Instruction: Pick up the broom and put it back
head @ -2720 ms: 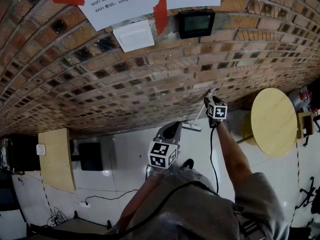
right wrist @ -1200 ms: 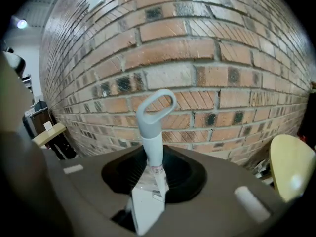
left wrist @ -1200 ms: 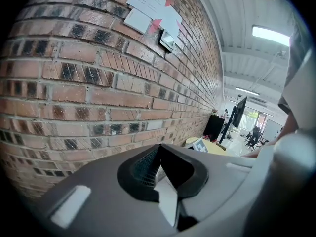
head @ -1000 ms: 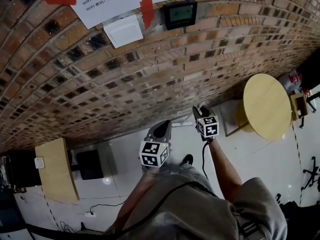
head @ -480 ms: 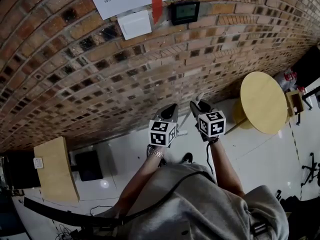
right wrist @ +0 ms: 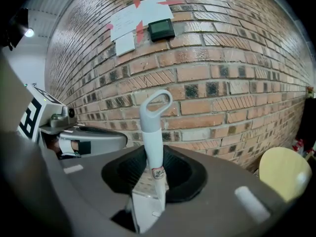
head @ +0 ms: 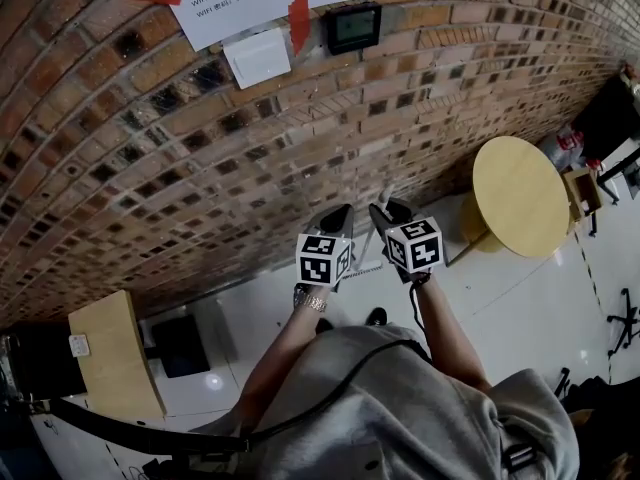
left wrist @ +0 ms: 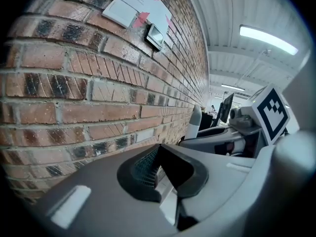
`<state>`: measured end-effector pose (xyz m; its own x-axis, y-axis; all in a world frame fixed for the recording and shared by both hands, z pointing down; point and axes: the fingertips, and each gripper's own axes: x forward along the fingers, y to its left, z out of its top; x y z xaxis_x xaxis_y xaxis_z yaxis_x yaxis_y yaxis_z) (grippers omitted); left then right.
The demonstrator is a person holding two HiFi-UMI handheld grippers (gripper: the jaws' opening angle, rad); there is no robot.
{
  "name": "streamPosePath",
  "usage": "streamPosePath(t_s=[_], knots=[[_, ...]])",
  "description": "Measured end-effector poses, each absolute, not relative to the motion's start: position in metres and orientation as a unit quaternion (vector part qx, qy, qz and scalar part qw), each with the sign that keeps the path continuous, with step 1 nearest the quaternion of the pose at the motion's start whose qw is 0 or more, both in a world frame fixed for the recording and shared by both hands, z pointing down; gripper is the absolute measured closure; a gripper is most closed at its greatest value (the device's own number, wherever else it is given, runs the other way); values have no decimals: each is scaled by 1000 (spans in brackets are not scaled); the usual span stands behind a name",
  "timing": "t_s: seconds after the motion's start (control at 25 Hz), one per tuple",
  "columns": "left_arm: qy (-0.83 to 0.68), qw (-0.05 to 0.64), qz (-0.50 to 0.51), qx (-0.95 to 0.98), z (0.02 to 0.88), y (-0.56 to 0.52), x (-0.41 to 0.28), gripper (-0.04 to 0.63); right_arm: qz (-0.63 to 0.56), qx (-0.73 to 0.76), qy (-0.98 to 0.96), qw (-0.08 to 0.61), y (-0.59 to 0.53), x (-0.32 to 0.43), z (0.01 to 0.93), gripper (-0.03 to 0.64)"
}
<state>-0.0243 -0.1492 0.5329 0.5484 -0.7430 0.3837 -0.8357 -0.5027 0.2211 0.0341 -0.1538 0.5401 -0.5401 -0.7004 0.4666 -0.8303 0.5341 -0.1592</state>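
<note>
The broom's pale grey handle (right wrist: pixel 152 132), with a loop at its top, stands upright between the jaws of my right gripper (right wrist: pixel 153 174), which is shut on it. In the head view the handle (head: pixel 375 240) runs down between the two grippers toward the floor by the brick wall, and the right gripper (head: pixel 385 213) holds it near its upper end. My left gripper (head: pixel 335 223) hovers just left of the handle without touching it. Its jaws (left wrist: pixel 160 169) stand open with nothing between them. The handle's tip (left wrist: pixel 193 122) shows beyond them.
The brick wall (head: pixel 200 148) is close ahead, bearing taped papers, a white plate and a small black panel (head: pixel 353 28). A round yellow table (head: pixel 520 196) stands at the right. A wooden cabinet (head: pixel 115 353) and a black box (head: pixel 180 343) sit at the lower left.
My right gripper has drawn back from the wall and risen with the broom handle in it. The left gripper has come up close beside it.
</note>
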Motion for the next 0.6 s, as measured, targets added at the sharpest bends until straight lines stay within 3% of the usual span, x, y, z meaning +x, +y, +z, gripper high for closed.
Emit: streamPosePath(t_s=[0.6], knots=[[-458, 201, 105, 860, 528, -144, -26, 591, 180, 463, -851, 167, -161, 46, 534, 515]])
